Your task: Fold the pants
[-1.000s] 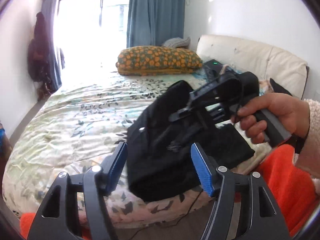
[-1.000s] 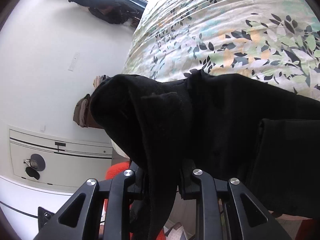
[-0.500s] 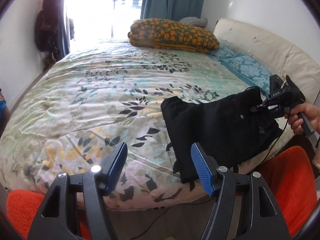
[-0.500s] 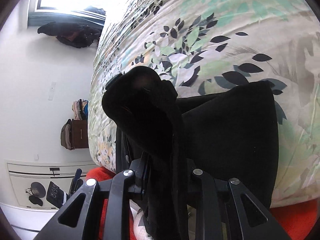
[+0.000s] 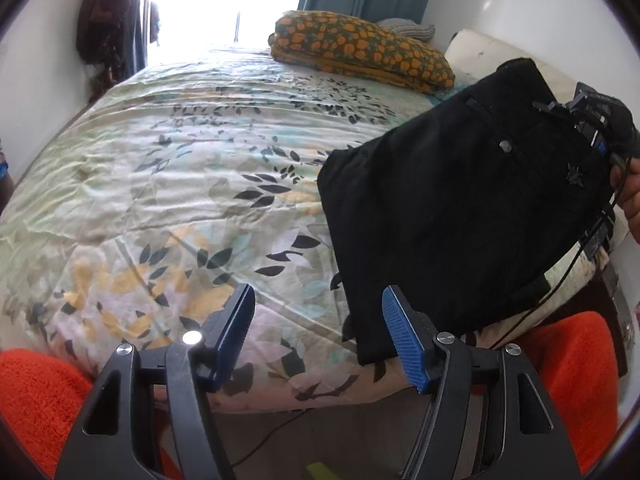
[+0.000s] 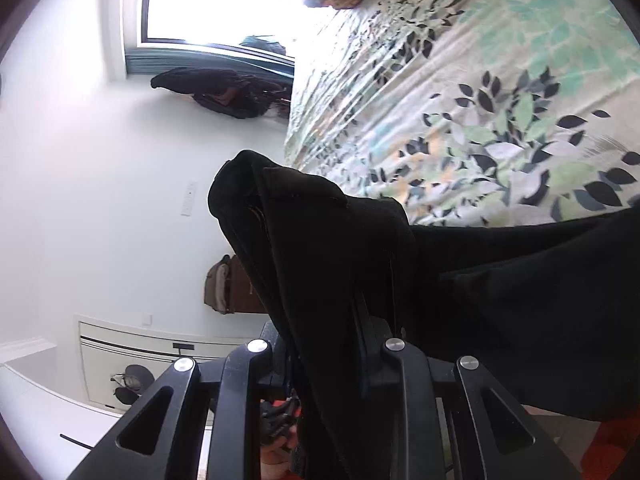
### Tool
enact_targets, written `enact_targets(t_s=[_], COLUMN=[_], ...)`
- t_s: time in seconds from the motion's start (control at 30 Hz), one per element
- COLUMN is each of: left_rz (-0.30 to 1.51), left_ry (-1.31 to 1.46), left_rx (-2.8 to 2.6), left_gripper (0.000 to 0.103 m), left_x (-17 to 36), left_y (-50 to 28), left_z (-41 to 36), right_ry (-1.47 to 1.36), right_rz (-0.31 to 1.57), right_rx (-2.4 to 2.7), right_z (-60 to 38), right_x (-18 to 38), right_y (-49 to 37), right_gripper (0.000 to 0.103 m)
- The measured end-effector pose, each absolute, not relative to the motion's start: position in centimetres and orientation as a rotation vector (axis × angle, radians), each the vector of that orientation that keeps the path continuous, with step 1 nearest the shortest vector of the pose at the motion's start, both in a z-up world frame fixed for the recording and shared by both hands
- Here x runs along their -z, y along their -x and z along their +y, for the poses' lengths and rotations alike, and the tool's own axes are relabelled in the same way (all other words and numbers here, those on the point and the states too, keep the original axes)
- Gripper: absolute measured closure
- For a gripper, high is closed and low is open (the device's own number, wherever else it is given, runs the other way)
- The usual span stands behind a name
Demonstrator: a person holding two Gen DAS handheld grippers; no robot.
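The black folded pants (image 5: 460, 216) hang at the right side of the bed, lifted at their far right corner. My right gripper (image 5: 592, 128) is shut on that corner at the waistband end; in the right wrist view the black cloth (image 6: 320, 264) is pinched between its closed jaws and covers the fingertips. My left gripper (image 5: 320, 332) is open and empty, with blue pads (image 5: 400, 336), low at the bed's front edge just left of the pants' lower corner.
The floral bedspread (image 5: 180, 184) covers the bed. An orange-spotted pillow (image 5: 360, 52) lies at the far end by a cream headboard (image 5: 488, 52). An orange blanket (image 5: 560, 380) lies at the front corners. Coats (image 5: 104, 48) hang on the left wall.
My right gripper has raised the pants' corner, so the pants tilt up off the bed. My left gripper has come closer to the pants' lower edge, still open.
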State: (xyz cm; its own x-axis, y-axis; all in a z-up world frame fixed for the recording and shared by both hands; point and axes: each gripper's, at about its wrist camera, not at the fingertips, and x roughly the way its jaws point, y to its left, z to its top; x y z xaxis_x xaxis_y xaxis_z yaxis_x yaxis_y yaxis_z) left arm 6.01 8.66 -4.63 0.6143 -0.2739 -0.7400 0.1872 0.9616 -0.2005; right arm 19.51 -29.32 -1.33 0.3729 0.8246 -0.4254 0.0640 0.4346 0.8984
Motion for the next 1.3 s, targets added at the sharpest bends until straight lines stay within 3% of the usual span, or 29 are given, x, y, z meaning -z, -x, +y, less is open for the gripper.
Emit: enact_targets(t_s=[0.13,0.27,0.5,0.6,0.67,0.83,0.93,1.03,1.13,1.3], left_rz=[0.883,0.892,0.946,0.938,0.913,0.842,0.821,0.905,0.927,0.915], left_ry=[0.126,0.131,0.08,0.003,-0.078,-0.185,-0.247,-0.363,-0.375,-0.309], left_rx=[0.247,0.251,0.32,0.367,0.383,0.43,0.481,0.509,0.531,0.559], left_gripper=[0.034,0.034,0.034,0.034,0.032,0.024,0.024,0.018,0.016,0.015], left_x=[4.9,5.2,6.5,6.3,6.0,5.9,7.2,11.0,12.8,8.8], left_y=[-5.9,-5.7,-6.3,-6.6,-6.8,-7.4,-7.7,-8.2,-7.8,-8.1], left_z=[9.5,9.7,6.9,4.5,2.7,-1.9,-5.6,-9.5,-10.7,-8.8], right_ry=[-1.029,-1.068,-1.043,-0.94,-0.883,-0.531,-0.513,-0.51,-0.429,-0.509], right_rz=[1.072,1.089,1.255,1.302,1.268,1.071,0.973,1.035,1.212,1.111], right_rx=[-0.664,-0.639,-0.343,-0.2,-0.127,0.016,-0.206,-0.266,-0.062,-0.007], right_z=[-28.6,-31.8,-40.4,-42.1,-43.4,-43.3,-38.7,-34.8,-35.0,-37.0], right_x=[-1.4,-0.4,10.4,13.5,13.4,5.8,2.8,5.9,12.9,10.3], right_y=[-20.7,-18.7,-14.6,-13.9,-13.2,-10.1,-8.2,-7.5,-7.1,-5.9], right_gripper=[0.08,0.08,0.079,0.063,0.045,0.038,0.039,0.043,0.076,0.078])
